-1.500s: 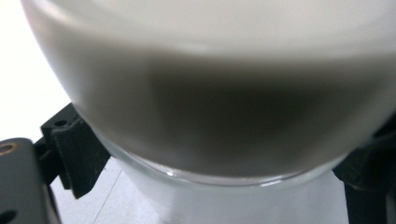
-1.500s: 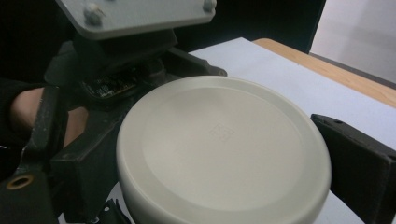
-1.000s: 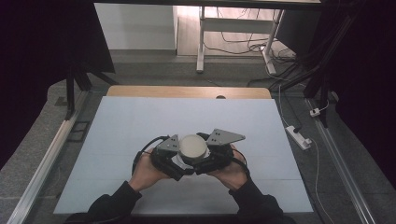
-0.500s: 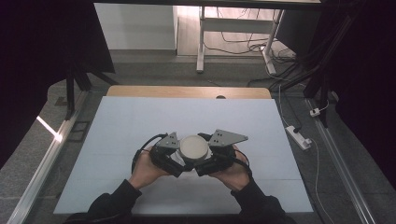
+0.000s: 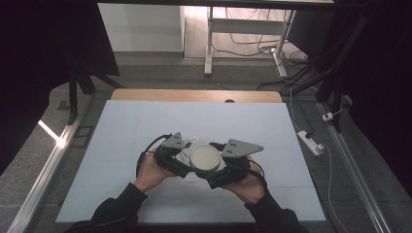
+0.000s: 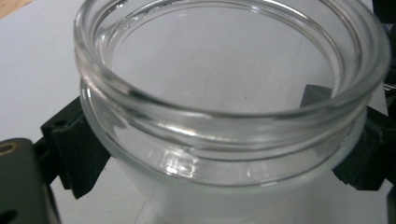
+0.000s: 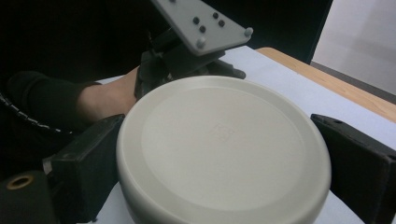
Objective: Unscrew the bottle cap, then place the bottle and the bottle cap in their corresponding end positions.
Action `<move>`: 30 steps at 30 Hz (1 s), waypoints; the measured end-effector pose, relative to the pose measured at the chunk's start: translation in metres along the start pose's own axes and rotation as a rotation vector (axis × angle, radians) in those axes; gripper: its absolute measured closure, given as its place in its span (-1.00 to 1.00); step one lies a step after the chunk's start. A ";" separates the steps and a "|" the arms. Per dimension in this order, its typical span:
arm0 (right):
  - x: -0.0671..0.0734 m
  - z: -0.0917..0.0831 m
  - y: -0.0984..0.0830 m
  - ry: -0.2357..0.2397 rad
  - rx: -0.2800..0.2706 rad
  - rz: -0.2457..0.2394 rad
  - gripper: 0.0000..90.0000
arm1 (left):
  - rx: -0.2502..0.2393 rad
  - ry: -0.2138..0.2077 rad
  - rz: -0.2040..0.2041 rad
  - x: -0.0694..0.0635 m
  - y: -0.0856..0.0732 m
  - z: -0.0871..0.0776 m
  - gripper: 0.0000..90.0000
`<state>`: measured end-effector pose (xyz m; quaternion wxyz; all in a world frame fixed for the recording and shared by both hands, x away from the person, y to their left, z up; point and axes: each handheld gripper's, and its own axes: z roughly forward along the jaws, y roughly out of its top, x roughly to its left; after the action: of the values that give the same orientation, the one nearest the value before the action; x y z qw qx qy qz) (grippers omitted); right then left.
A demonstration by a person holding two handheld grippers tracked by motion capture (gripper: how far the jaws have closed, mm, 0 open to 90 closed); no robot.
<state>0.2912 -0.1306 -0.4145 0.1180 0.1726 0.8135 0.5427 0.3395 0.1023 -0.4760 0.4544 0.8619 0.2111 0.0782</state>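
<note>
Left gripper [image 5: 180,156]: held in the person's left hand [image 5: 151,171] at the near middle of the table; its two black jaws are clamped on either side of a clear round glass jar [image 6: 224,112].

Glass jar: mouth open and bare, thick rolled rim, nothing inside that can be seen; in the left gripper view it sits squarely between the jaws, a black jaw touching each flank just below the rim.

Lid: a round, flat, off-white plastic lid [image 7: 222,149], gripped by its edge between the black jaws of the right gripper [image 5: 218,167], flat face up.

Key relation: from above, the lid [image 5: 204,157] lies just to the right of the jar and seems partly over it, so the two are about to meet or have just parted; whether lid and rim touch cannot be told. Both grippers are equally close.

Axis: the jar's axis runs upright and the lid lies nearly level, so they look roughly matched.

Surface: a pale blue-white table top [image 5: 121,141].

Writing: a faint square embossed mark at the lid's centre, unreadable; no label on the jar.
</note>
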 end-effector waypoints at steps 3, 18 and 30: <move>0.001 -0.002 -0.002 0.001 0.001 0.002 -0.84 | -0.006 0.008 -0.007 0.003 0.000 0.000 -0.83; 0.010 -0.001 -0.013 0.027 0.020 -0.003 -0.84 | -0.029 0.035 -0.025 0.017 0.007 0.000 -0.83; 0.014 0.006 -0.026 0.049 0.030 0.003 -0.84 | -0.051 0.053 -0.035 0.030 0.013 0.000 -0.83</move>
<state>0.2766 -0.1290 -0.4409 0.0947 0.1622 0.8240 0.5346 0.3698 0.1087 -0.4673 0.4719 0.8437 0.2360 0.0985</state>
